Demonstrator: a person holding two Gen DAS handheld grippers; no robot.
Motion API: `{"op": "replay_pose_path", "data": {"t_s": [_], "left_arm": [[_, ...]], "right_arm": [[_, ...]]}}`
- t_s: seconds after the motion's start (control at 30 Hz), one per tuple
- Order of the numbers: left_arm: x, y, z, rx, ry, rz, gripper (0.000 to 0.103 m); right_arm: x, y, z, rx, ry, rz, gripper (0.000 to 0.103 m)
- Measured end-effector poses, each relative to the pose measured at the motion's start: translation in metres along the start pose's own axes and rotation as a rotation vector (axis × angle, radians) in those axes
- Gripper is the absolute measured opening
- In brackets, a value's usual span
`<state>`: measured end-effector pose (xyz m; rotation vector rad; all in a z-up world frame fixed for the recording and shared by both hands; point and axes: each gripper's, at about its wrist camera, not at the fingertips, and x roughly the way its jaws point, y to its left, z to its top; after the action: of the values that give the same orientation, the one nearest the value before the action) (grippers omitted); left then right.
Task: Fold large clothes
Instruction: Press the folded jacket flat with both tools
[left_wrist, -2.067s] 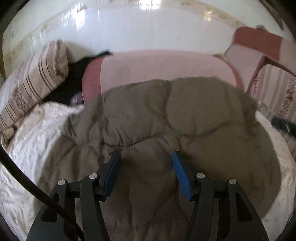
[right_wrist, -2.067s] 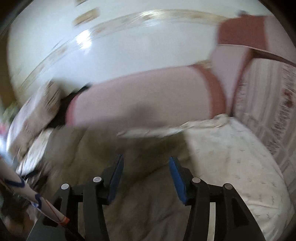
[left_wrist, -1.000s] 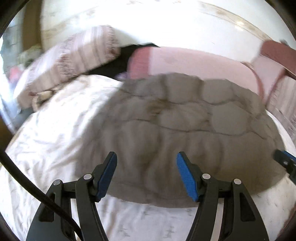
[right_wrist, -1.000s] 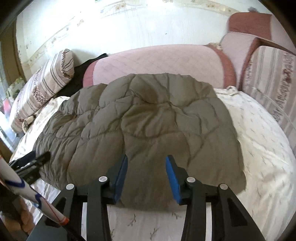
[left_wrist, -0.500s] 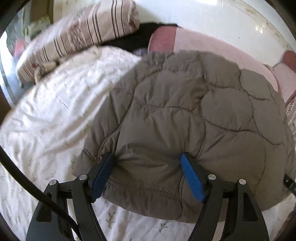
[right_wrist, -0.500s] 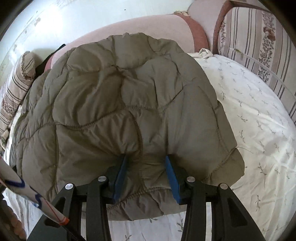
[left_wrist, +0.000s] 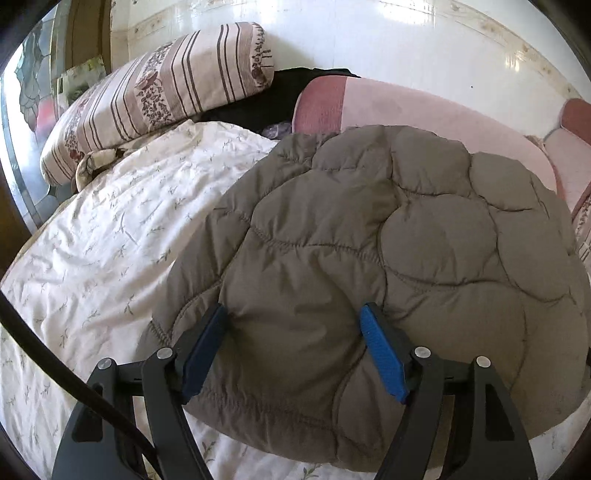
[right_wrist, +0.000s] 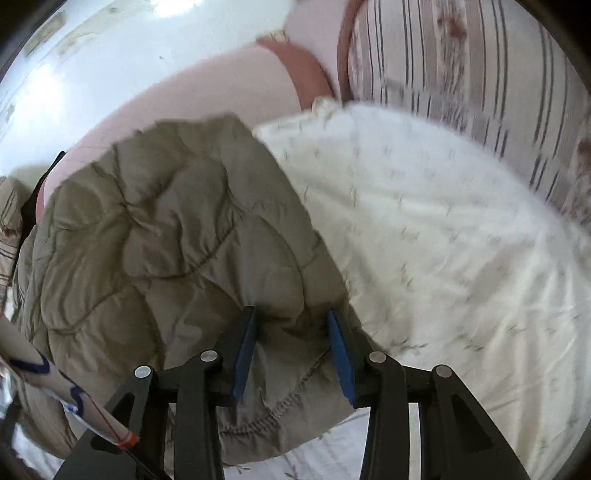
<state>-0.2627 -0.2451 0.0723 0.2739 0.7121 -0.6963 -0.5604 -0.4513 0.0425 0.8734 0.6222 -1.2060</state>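
— What could have gone wrong there?

— The quilted coat (left_wrist: 369, 240) lay on the bed (left_wrist: 110, 240). The left claw (left_wrist: 295, 347) stood wide over its near hem; the right claw (right_wrist: 291, 339) was narrower, padding bulging between its blue pads, grip unclear. Puffy fabric could have slipped out.

— Any containers?

— None showed.

Both tongs (left_wrist: 291, 330) (right_wrist: 291, 330) — now astride jacket (left_wrist: 369, 258) hem
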Motion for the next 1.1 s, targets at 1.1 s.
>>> {"op": "replay_pose_path", "data": {"t_s": [1.1], "left_arm": [[-0.037,-0.026,-0.001,0.096,-0.169,0.015,0.074]], "right_arm": [[-0.035,0.111,-0.043,-0.414,-0.181,0.177,0.047]]}}
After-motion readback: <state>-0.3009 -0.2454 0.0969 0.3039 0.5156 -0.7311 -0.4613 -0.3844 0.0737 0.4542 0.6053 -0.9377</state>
